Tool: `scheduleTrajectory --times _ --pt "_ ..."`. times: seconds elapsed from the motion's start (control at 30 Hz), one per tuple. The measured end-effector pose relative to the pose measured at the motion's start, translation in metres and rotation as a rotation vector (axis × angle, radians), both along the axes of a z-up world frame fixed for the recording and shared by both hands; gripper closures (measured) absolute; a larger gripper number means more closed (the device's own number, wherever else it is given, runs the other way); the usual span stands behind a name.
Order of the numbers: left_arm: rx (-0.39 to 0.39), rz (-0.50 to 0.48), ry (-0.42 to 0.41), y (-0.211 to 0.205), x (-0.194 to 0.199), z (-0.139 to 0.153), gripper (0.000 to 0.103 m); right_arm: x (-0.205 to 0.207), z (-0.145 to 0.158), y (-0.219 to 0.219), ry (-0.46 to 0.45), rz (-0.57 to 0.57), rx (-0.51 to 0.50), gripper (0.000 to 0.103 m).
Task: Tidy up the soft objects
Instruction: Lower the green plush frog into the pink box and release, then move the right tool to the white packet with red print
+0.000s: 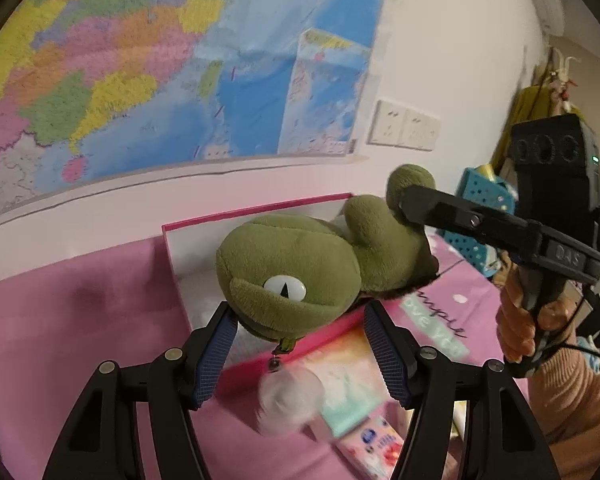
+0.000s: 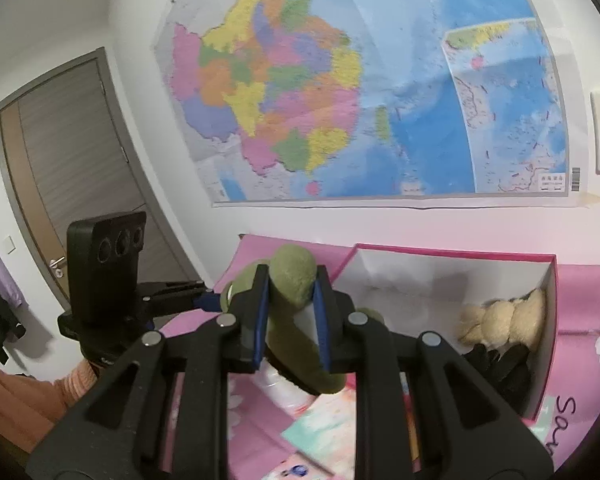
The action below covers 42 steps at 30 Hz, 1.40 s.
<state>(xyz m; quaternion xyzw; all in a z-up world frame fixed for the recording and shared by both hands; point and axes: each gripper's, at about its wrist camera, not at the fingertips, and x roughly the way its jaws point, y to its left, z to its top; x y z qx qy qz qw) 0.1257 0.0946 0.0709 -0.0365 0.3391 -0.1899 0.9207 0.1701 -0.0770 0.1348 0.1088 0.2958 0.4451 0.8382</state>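
We hold the green plush toy (image 1: 296,276) aloft over the box's (image 1: 260,210) near edge: left gripper (image 1: 300,344) clamps its head, right gripper (image 2: 288,312) pinches a limb. A cream plush (image 2: 504,320) is boxed already; ours remains.

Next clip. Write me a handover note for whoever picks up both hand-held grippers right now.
Left hand-held gripper: shut on the head of the green plush frog.
Right hand-held gripper: shut on one of the frog's limbs.
The frog is held in the air between the two, beside the open pink-rimmed white box.
Done: a cream fluffy plush and something black are in the box.
Left: lower the frog in, release.
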Motion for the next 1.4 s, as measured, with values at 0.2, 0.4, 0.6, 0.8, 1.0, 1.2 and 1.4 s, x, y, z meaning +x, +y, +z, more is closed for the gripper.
scheduleTrajectory --times 0.2,0.4,0.6,0.8,1.0,1.2,1.4 --pt "0.031 0.035 0.069 -0.003 0.04 -0.017 0.037 0.033 -0.025 0.001 0.064 -0.021 -0.031 0.08" --pt "0.061 0.059 0.147 -0.005 0.073 -0.038 0.037 0.059 -0.045 0.008 0.098 -0.057 -0.092 0.079" --pt "0.094 0.106 0.151 -0.009 0.086 -0.045 0.037 0.086 -0.069 0.014 0.158 -0.141 -0.195 0.073" --pt "0.093 0.143 0.1 -0.005 0.076 -0.037 0.037 0.086 -0.083 0.008 0.218 -0.185 -0.232 0.06" --pt "0.059 0.147 0.03 0.001 0.049 -0.024 0.037 0.06 -0.081 -0.008 0.223 -0.168 -0.233 0.058" --pt "-0.002 0.093 -0.036 0.0 0.008 -0.012 0.036 0.025 -0.067 -0.029 0.2 -0.161 -0.18 0.057" --pt "-0.048 -0.003 -0.064 -0.013 -0.031 -0.011 0.036 -0.013 -0.056 -0.051 0.191 -0.162 -0.121 0.052"
